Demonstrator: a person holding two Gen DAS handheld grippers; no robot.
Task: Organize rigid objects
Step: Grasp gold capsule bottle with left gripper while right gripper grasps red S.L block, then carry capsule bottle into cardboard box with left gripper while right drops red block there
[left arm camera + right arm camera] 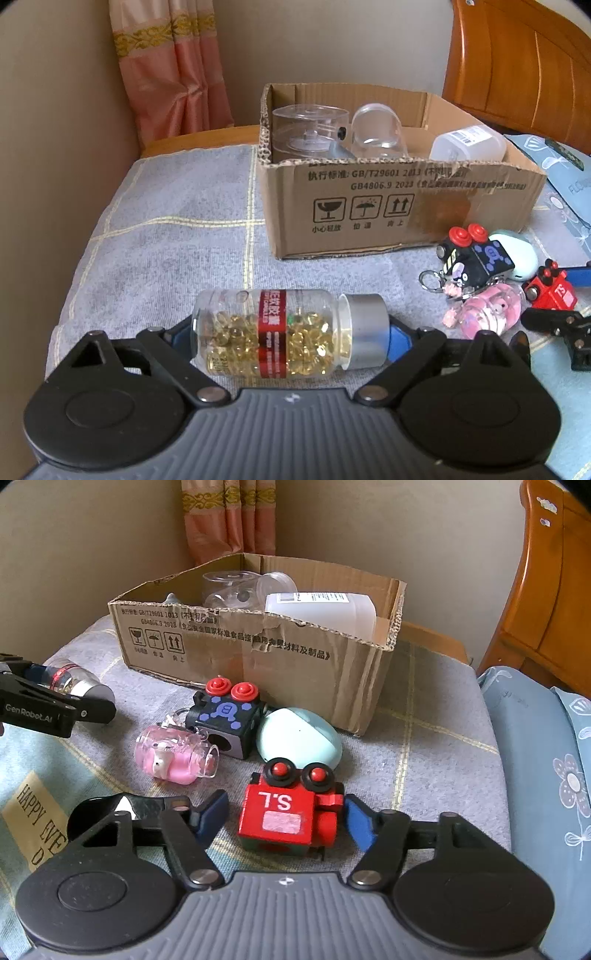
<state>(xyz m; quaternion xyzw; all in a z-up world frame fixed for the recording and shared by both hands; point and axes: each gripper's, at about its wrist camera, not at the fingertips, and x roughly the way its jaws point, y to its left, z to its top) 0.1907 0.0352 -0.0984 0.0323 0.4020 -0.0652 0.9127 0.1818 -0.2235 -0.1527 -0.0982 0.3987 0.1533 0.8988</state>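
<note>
My left gripper point(291, 332) is shut on a clear capsule bottle point(273, 332) with a silver cap, held sideways by its two ends just above the cloth; it also shows in the right wrist view point(70, 681). My right gripper point(284, 814) is open around a red toy block point(284, 816) marked "S.L", with gaps on both sides. The cardboard box point(369, 206) stands behind and holds clear containers point(310, 127) and a white bottle point(469, 144); it also shows in the right wrist view point(258, 653).
On the grey checked cloth point(424, 720) lie a black toy block point(225, 720), a pink keychain toy point(173, 757) and a pale green case point(299, 738). A blue pillow point(546, 757) lies right. A wooden headboard point(554, 590) stands behind.
</note>
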